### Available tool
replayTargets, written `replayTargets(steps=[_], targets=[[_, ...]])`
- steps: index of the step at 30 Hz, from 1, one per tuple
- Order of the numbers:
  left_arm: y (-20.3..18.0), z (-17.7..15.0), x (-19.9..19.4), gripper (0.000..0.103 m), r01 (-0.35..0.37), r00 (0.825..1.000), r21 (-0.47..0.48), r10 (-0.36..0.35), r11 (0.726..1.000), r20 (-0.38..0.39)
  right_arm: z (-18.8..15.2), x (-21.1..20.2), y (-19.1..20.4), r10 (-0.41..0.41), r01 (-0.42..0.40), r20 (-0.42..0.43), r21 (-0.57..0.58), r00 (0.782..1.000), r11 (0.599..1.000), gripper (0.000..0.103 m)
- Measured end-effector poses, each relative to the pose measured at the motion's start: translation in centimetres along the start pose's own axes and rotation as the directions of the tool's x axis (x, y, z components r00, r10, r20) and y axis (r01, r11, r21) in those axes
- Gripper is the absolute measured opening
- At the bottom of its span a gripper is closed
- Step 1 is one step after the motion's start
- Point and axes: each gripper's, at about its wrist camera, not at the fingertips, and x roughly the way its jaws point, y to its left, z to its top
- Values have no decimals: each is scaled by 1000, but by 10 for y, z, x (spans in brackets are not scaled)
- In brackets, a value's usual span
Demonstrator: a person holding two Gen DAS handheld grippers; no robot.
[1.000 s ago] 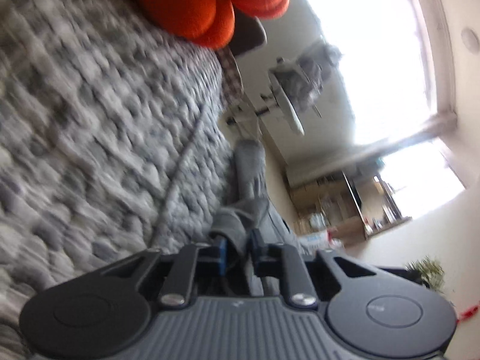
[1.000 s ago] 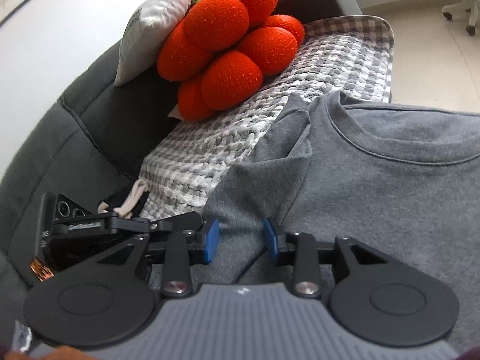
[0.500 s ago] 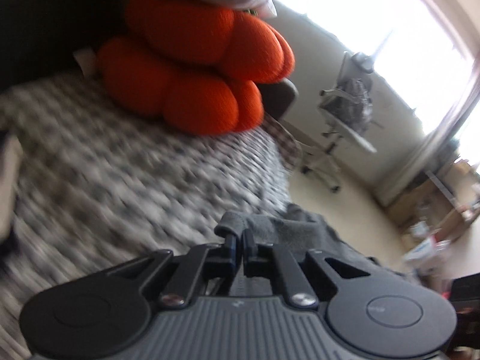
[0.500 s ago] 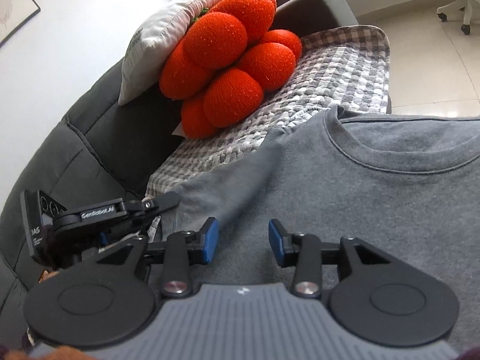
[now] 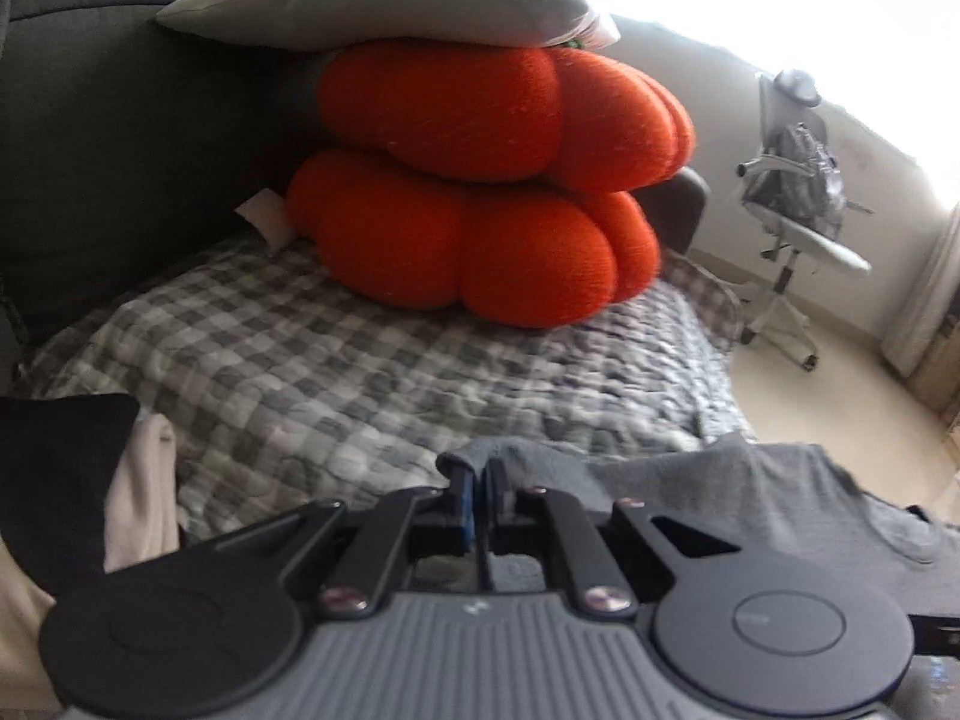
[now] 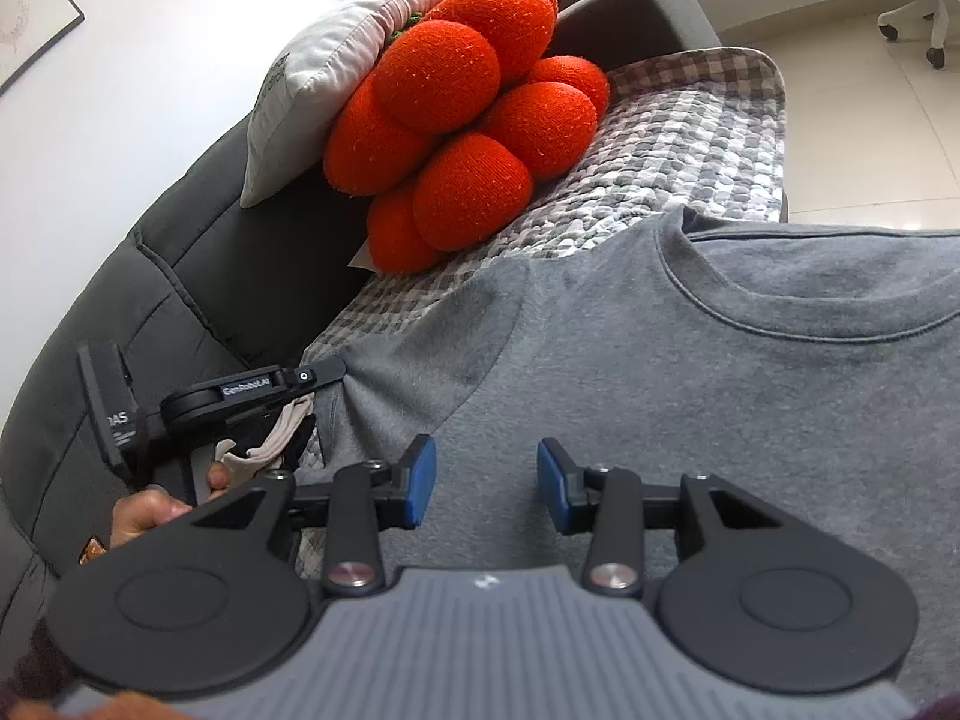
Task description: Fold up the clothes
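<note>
Left claw point(image 5: 477, 492) pinches the grey sweatshirt point(image 6: 690, 396) edge beside the orange cushion point(image 6: 462, 144); right claw point(image 6: 486, 483) hovers part-open, empty, above the sweatshirt.

Dark grey sofa point(image 6: 120, 324), padded back rising on the left. Seat covered by a grey-and-white checked blanket point(image 5: 372, 372) spread flat, reaching the far armrest. On the blanket: an orange cushion point(image 6: 462, 138) of rounded lobes, leaning against the sofa back, with a pale pillow point(image 6: 336, 66) propped behind and above it. Nearer the front, a grey sweatshirt point(image 6: 690, 396) lying across the blanket, collar toward the far end, one edge lifted off the blanket. Beige cloth point(image 5: 141, 492) at the left edge of the seat.
</note>
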Motion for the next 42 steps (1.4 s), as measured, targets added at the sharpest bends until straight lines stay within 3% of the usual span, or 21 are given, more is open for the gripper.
replayTargets(steps=[3, 6, 10, 16, 21, 25, 27, 29, 30, 31, 36, 42], targets=[[7, -1, 5, 5, -71, 998, -37, 71, 997, -2, 0, 0, 0, -1, 1, 0, -1, 1000, 1000, 42], [19, -3, 3, 12, -23, 999, -101, 19, 995, -44, 0, 0, 1, 1, -1, 1, -4, 1000, 1000, 42], [21, -10, -9, 35, 14, 996, -116, -23, 993, -84, -1, 1, 1, 1, -1, 2, -5, 1000, 1000, 43], [18, -23, -34, 40, 70, 987, -147, -90, 987, -131, -1, 1, 1, 2, -2, 0, -4, 1000, 1000, 43], [17, -33, -38, 42, 109, 960, -217, -160, 970, -231, -1, 1, 2, 6, -6, 0, -4, 1000, 1000, 43], [23, -40, -33, 44, 127, 920, -344, -240, 930, -309, -1, 0, 3, 11, -11, 3, -5, 1000, 1000, 43], [26, -45, -29, 44, 124, 904, -412, -274, 903, -329, -1, 0, 3, 14, -14, 6, -2, 1000, 1000, 43], [28, -49, -26, 39, 117, 900, -451, -286, 885, -328, 0, -1, 3, 17, -17, 9, 2, 1000, 1000, 43], [27, -51, -26, 20, 114, 903, -450, -282, 885, -326, 0, -1, 3, 18, -18, 10, 3, 1000, 1000, 43], [26, -52, -27, 13, 112, 906, -445, -276, 888, -322, 0, -1, 2, 19, -19, 10, 3, 1000, 1000, 43], [17, -61, -44, 8, 104, 928, -376, -226, 921, -297, 1, -3, 2, 24, -24, 16, 6, 1000, 1000, 43], [16, -71, -53, 8, 111, 922, -261, -197, 959, -334, 2, -3, -1, 21, -21, 18, 18, 1000, 1000, 43]])
